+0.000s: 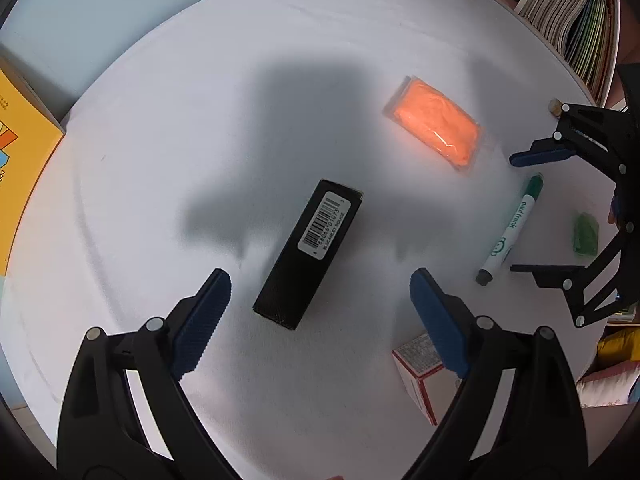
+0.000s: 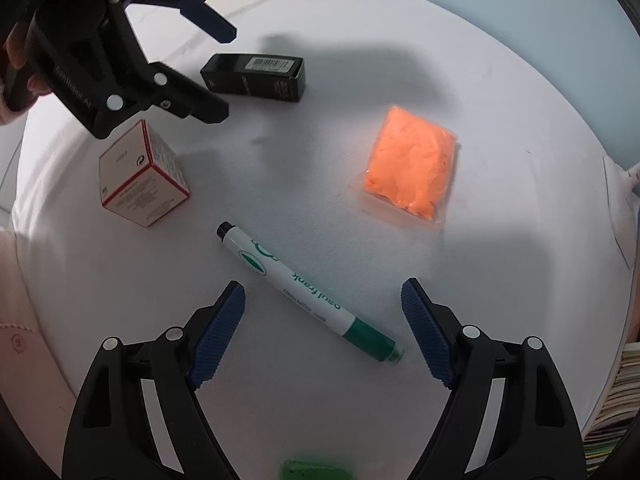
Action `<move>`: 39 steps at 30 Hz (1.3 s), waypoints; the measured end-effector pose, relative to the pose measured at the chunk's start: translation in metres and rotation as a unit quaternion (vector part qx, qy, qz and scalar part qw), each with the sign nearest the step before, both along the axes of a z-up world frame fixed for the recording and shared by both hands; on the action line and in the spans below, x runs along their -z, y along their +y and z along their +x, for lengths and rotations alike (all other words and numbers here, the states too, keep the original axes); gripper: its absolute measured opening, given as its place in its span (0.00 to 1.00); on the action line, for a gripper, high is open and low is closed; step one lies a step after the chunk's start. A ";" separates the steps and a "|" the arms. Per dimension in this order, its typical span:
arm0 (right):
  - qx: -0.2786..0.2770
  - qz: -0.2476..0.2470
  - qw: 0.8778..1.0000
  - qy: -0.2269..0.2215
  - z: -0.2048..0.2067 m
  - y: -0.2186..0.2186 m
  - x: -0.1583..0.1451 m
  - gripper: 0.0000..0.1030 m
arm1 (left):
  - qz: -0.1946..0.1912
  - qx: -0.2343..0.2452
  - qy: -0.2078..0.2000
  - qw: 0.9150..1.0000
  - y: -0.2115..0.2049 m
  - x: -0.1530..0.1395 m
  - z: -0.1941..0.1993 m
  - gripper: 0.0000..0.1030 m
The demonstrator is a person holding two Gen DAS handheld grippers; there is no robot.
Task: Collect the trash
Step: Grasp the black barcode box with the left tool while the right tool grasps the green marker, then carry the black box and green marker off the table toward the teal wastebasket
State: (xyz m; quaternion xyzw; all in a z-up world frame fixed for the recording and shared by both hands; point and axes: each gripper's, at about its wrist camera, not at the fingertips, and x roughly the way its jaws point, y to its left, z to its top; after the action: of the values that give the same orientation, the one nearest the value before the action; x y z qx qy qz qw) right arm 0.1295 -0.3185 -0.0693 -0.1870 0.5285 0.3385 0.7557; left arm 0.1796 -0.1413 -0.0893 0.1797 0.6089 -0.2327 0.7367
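A black box with a barcode label (image 1: 308,254) (image 2: 256,76) lies on the white round table (image 1: 160,140). My left gripper (image 1: 320,280) is open, hovering over the box's near end, empty; it also shows in the right wrist view (image 2: 224,76). A green-and-white marker (image 2: 308,294) (image 1: 510,228) lies between the open fingers of my right gripper (image 2: 322,290), which hovers above it, empty; that gripper shows in the left wrist view (image 1: 516,214). An orange packet (image 2: 412,168) (image 1: 434,124), a small red-edged white box (image 2: 144,176) (image 1: 420,368) and a green scrap (image 2: 316,470) (image 1: 586,234) also lie on the table.
A yellow book (image 1: 20,168) lies at the table's left. A row of books (image 1: 572,20) stands past the far right edge. A person's hand (image 2: 16,64) holds the left gripper.
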 end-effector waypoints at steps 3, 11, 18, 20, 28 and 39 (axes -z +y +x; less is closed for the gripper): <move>0.004 0.006 1.000 -0.002 -0.008 0.002 -0.002 0.77 | -0.001 0.003 0.002 1.000 0.000 0.003 0.002 0.82; 0.009 0.016 1.000 -0.005 -0.009 -0.007 -0.005 0.72 | -0.006 0.008 0.020 1.000 0.003 0.018 0.006 0.61; 0.010 0.025 1.000 -0.009 -0.016 -0.006 -0.012 0.49 | 0.004 0.014 0.007 1.000 0.008 0.018 0.004 0.47; 0.008 0.025 1.000 -0.008 -0.018 -0.006 -0.014 0.38 | 0.004 0.009 0.006 1.000 0.012 0.018 0.005 0.41; 0.011 0.028 1.000 0.002 -0.026 0.004 -0.024 0.14 | 0.002 0.009 0.000 1.000 0.022 0.017 0.008 0.24; 0.036 0.044 0.998 -0.004 -0.034 0.007 -0.040 0.12 | -0.002 -0.003 -0.001 1.000 0.031 0.010 0.007 0.24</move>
State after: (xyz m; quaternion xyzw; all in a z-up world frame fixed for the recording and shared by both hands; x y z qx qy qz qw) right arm 0.0954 -0.3120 -0.0288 -0.1354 0.5166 0.3337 0.7768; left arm 0.1864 -0.1103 -0.0988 0.1768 0.6080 -0.2316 0.7385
